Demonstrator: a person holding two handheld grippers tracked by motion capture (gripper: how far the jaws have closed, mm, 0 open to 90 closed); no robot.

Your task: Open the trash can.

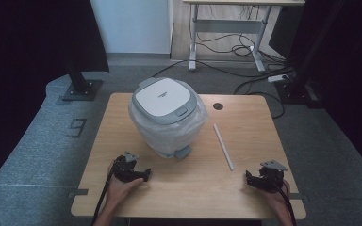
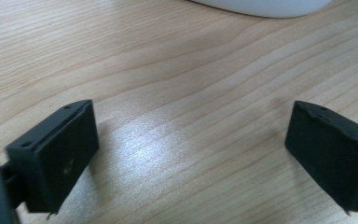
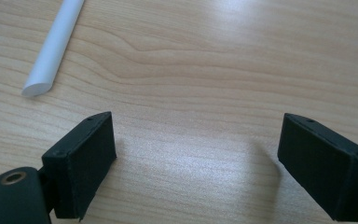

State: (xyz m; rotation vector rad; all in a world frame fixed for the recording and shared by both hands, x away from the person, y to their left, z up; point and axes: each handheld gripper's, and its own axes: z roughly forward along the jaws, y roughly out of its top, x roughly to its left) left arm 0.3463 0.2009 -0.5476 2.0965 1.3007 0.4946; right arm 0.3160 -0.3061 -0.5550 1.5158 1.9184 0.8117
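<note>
The bench [image 1: 122,141] is pale wood with fine, wavy grain, rectangular with rounded corners and a small dark round hole [image 1: 218,106] near its far edge. Toward the far edge, left of centre, stands a rounded white bin [image 1: 167,117] wrapped in crinkled clear plastic film, with a smooth white lid panel framed in grey and a grey foot at its base (a short line of dark print sits on the lid, too small to read). A slim white tube [image 1: 223,146], matte and straight, lies flat right of the bin and apart from it, running from mid-bench toward the near edge.

The left gripper [image 1: 146,175] rests near the near-left corner, well short of the bin; in the left gripper view its blocky black jaws stand wide apart over bare wood, gripping nothing. The right gripper [image 1: 249,180] sits near the near-right corner, just beyond the tube's near end, its jaws likewise spread wide and empty; the right gripper view shows the tube's cut end [image 3: 37,87] ahead and to the side. Nothing lies between either gripper and the tube or bin.
</note>
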